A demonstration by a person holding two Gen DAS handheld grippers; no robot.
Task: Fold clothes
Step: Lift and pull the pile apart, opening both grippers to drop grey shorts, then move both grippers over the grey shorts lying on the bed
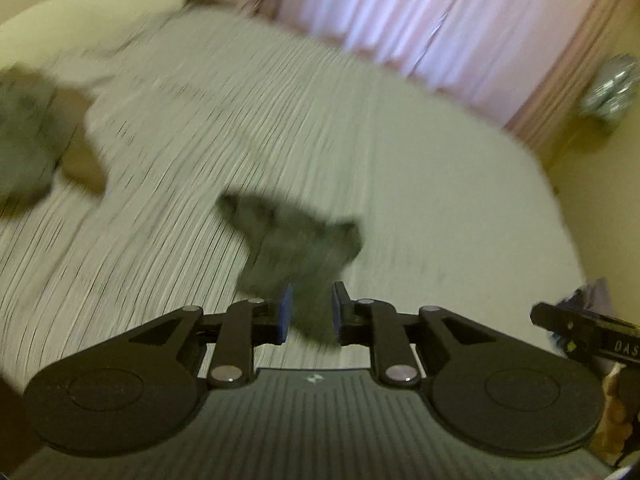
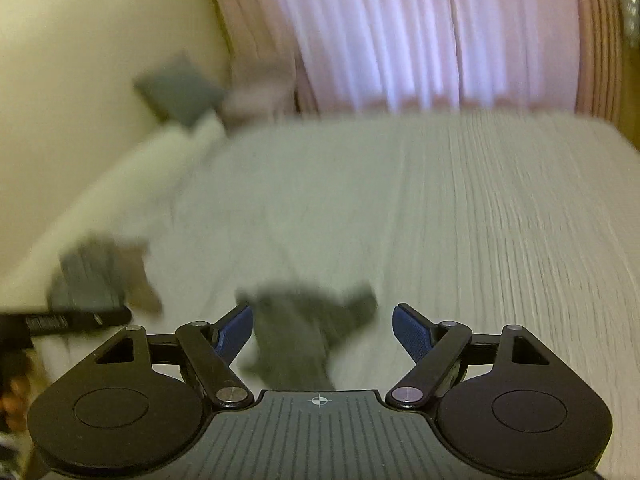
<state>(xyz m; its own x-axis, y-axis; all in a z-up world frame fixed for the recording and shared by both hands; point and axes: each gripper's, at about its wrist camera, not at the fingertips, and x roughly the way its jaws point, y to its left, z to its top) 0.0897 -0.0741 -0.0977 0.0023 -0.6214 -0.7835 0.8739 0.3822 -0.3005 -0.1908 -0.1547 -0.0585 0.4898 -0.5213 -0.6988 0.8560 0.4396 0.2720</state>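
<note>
- Lying on the striped bed [image 2: 460,208], the dark grey garment [image 1: 296,236] sits crumpled at the near edge, straight ahead of both grippers and touching the bedspread as far as the blur allows a reading.
- Left gripper [image 1: 311,312]: jaws stand a narrow gap apart. The near end of the garment shows between the blue pads; whether the pads press on it cannot be told from the blurred left wrist view.
- Right gripper [image 2: 322,330]: jaws spread wide. The garment [image 2: 304,332] lies between and beyond them with clear space at each pad, so nothing is held.
- Long axis: the garment runs roughly near-to-far, widening toward its far end, where two points stick out left and right.
- Nearness: both grippers are close to the garment's near end; the left one appears nearer to contact.
- Judgement: the next move calls for a fresh hold on the near end or on the two far points, to spread the piece flat.
- Other cloth: a grey-brown pile [image 1: 36,136] lies well apart at the far left.
- Containers: none is visible in either view.
</note>
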